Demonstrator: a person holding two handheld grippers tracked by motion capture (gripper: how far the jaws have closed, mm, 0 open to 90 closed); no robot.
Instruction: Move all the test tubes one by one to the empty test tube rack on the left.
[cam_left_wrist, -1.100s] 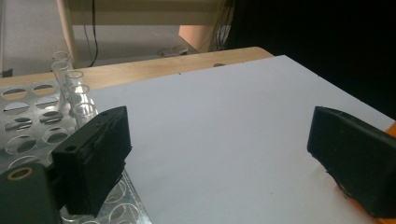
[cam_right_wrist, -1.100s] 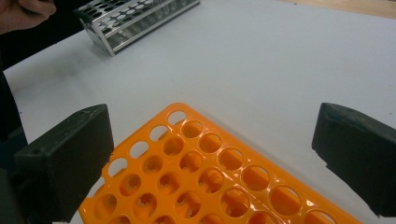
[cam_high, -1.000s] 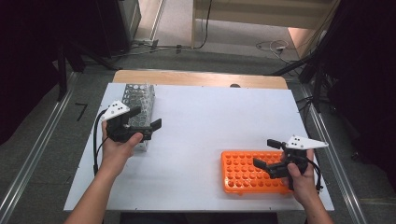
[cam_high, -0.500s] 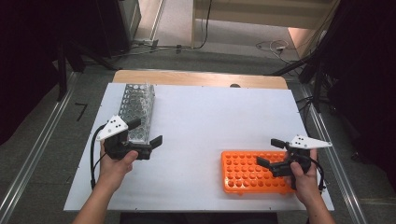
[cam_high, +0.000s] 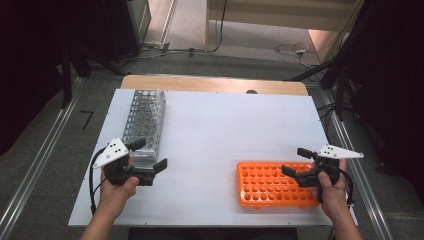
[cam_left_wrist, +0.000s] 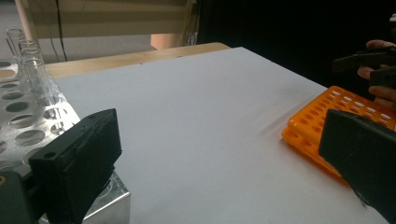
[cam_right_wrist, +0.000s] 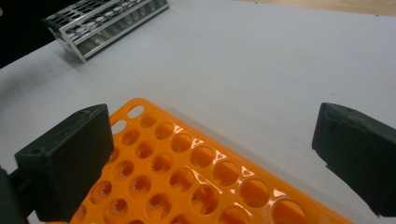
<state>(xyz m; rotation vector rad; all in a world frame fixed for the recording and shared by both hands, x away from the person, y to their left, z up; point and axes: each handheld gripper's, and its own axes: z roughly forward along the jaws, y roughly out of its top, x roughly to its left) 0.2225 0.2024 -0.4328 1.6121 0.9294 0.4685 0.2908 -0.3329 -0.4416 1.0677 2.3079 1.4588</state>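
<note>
Orange rack (cam_high: 272, 184) seemingly under right gripper (cam_high: 296, 162)

no legible text, label, brand, number or sign appears on the orange tube rack (cam_high: 276, 185), the metal tube rack (cam_high: 144, 120), the white tabletop (cam_high: 225, 130) or either gripper.
</note>
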